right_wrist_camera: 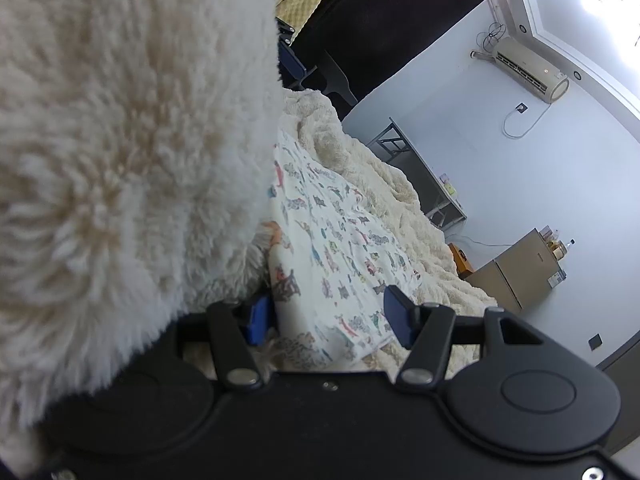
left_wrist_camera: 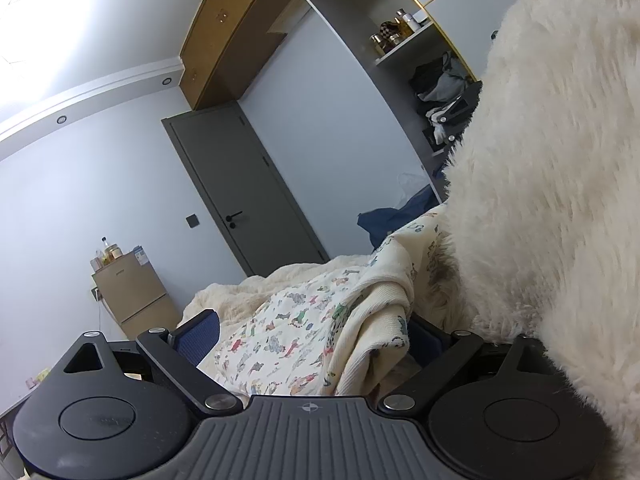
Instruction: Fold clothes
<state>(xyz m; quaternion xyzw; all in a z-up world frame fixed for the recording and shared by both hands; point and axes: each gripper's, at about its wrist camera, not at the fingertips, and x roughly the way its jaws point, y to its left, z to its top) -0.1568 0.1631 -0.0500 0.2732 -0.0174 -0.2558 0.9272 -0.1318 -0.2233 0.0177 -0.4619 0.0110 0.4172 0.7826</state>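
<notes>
While the cream garment printed with small coloured figures (left_wrist_camera: 288, 332) lay spread on the shaggy cream blanket (right_wrist_camera: 400, 200) of the bed, it sat directly ahead of both tools, its long axis running away from the right gripper (right_wrist_camera: 328, 320). The left gripper (left_wrist_camera: 312, 336) stood spread around a raised fold; the right stood spread over the near hem, pinching nothing. A fluffy cream sleeve (right_wrist_camera: 120, 140) bordered each view. No containers held clothing.
</notes>
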